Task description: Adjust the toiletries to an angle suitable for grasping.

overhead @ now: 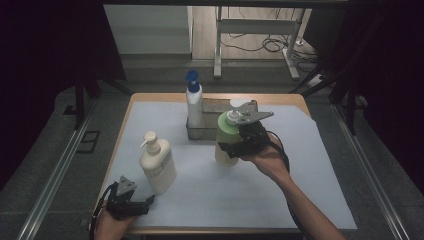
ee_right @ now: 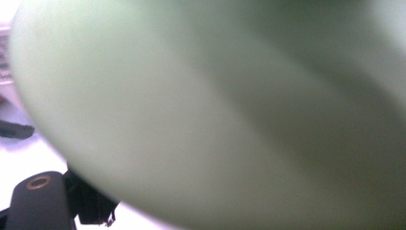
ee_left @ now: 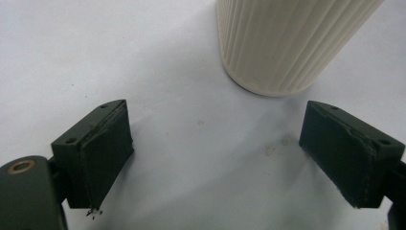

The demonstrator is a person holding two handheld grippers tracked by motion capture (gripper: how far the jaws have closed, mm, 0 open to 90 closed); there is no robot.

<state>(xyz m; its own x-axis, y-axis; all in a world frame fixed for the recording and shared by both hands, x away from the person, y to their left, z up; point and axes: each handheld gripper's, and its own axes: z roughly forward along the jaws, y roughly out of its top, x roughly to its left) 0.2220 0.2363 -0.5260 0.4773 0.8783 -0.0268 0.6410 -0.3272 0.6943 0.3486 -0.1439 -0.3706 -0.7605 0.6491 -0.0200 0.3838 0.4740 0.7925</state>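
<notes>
A light green pump bottle (overhead: pixel 226 136) with a white pump head is clasped in my right gripper (overhead: pixel 234 146), which is shut on its lower body from the right side. Its pale green wall (ee_right: pixel 215 110) looms blurred and very close in the right gripper view. A cream pump bottle (overhead: pixel 157 164) stands at the front left of the table. Just in front of it, my left gripper (overhead: pixel 134 204) rests low near the table's front edge. Its jaws stand wide open (ee_left: pixel 239 158) with nothing between them, and the cream bottle's ribbed base (ee_left: pixel 282 43) is a little beyond.
A white sheet (overhead: pixel 280 195) covers the wooden table. At the back middle a grey metal bin (overhead: pixel 216 104) holds a white bottle with a blue cap (overhead: pixel 194 102). Dark curtains hang on both sides, and a desk frame with cables stands behind.
</notes>
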